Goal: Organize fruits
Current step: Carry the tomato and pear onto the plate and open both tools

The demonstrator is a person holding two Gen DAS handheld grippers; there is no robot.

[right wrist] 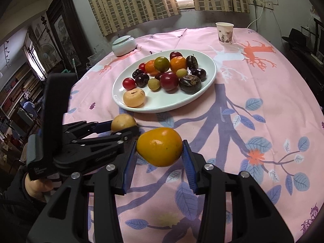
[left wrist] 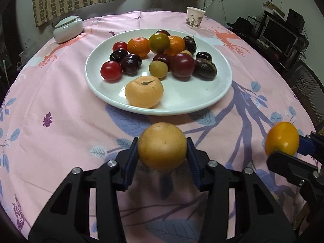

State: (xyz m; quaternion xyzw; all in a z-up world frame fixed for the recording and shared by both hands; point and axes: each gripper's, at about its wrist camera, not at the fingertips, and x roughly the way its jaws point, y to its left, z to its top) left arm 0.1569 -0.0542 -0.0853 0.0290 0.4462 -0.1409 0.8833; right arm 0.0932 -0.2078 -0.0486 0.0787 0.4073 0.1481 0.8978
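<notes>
Both claws were loaded. The left claw pinched a pale yellow round fruit between its blue pads; the fruit appeared to sit just above the pink cloth of the counter, though contact could not be ruled out. The right claw pinched an orange-yellow fruit, somewhat egg-shaped, its long axis running roughly across the gap from pad to pad, narrower end toward the lower left in the right wrist view.

Key relation: the white plate lay straight ahead of both claws, farther in on the counter. In the left wrist view its near rim was close beyond the pale fruit; the right claw was off to the right and seemed farther from the rim. Judged the left claw nearer. Open space on the plate was at its near right; a peach-coloured flat fruit occupied the near middle, and the rest of the fruit was heaped toward the back.

Writing: a small pale script on the left claw's body showed in the right wrist view, too small to read. The paper cup carried a printed picture, no legible words. No brands made out.
</notes>
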